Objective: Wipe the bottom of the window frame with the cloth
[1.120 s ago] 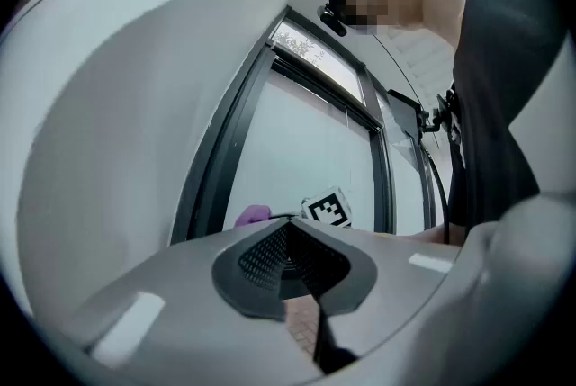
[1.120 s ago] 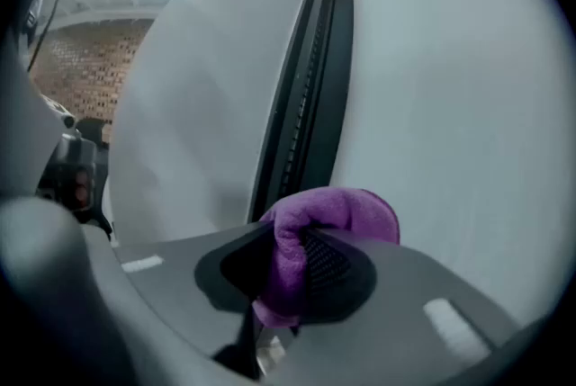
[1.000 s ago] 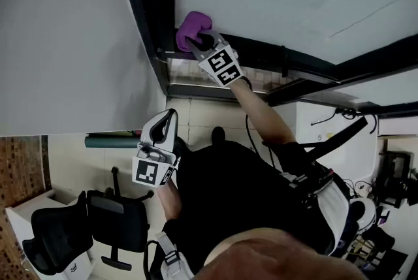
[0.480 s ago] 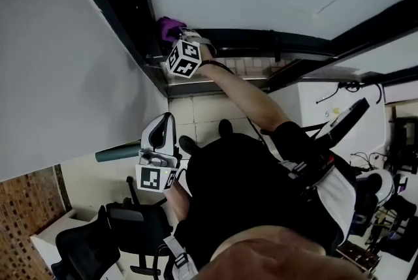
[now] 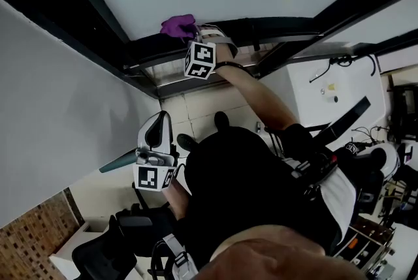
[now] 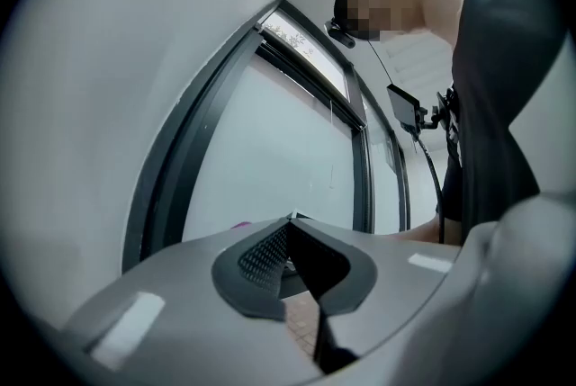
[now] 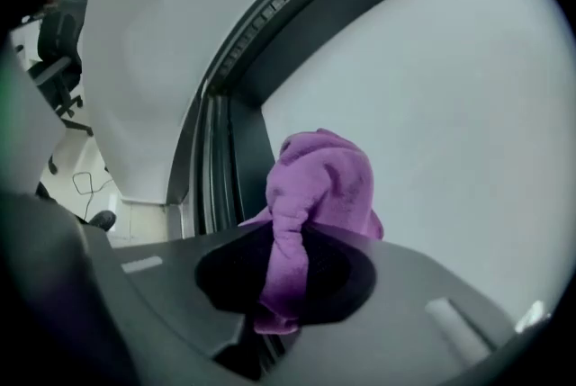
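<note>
A purple cloth (image 5: 177, 25) is pressed against the dark bottom rail of the window frame (image 5: 261, 29), next to the pale glass. My right gripper (image 5: 193, 32) is shut on the cloth, arm stretched out to it. In the right gripper view the cloth (image 7: 317, 195) bunches out from between the jaws, with the frame's dark rails (image 7: 236, 150) just left of it. My left gripper (image 5: 159, 136) hangs low beside my body, far from the window, its jaws shut with nothing between them. In the left gripper view the gripper (image 6: 290, 242) points up along the window frame (image 6: 180, 177).
A grey wall (image 5: 59, 102) runs left of the window. A tiled floor (image 5: 196, 106) lies below the frame. Black office chairs (image 5: 124, 239) stand at the lower left. A white cabinet (image 5: 313, 86) and cluttered equipment (image 5: 385, 174) sit to the right.
My right gripper has carried the cloth along the bottom rail, away from the frame's left corner. The head view has tilted. The left gripper has stayed at my side.
</note>
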A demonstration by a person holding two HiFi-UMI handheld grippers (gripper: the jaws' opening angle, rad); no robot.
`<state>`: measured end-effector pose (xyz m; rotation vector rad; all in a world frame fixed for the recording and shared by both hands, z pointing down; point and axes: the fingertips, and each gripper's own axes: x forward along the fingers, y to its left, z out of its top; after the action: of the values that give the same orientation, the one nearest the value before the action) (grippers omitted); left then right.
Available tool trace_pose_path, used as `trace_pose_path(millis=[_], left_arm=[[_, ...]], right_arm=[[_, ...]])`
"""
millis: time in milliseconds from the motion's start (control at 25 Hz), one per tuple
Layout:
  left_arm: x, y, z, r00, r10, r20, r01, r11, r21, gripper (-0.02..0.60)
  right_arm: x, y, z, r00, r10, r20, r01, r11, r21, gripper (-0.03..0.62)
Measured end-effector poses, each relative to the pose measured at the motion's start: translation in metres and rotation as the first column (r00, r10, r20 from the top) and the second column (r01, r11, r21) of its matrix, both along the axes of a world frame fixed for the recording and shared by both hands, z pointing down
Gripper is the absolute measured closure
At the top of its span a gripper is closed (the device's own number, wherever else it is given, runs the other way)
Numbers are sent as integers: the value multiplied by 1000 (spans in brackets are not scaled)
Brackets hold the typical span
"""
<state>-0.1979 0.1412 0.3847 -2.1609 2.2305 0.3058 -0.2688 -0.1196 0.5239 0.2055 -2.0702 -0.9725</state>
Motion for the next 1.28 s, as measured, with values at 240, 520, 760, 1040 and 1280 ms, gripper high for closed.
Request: trace_pose_path(millis=[240,520,760,1040,1280], left_arm=[[12,-18,0,998,58,0,-58,998,-4,580],[23,-19,2,998,55,-10,-55,998,-3,580],[6,-1,16,999,14,-33,-15,1000,-25,580],[-8,18,8,999,-46,-23,46,999,2,580],[-18,42,6,994,-111,-23,111,994,3,580]], right_arm=[[79,-70,6,953,186,-240,-129,964,234,534],[98,-85,10,911,195,-363,-91,954,286,534],[74,-30,-35,993,92,-73,-102,982,-160,530],[-52,83,-82,915,63,398,244,700,-671,528],[-130,101,-21,966,40,257,132,776,-617,531]])
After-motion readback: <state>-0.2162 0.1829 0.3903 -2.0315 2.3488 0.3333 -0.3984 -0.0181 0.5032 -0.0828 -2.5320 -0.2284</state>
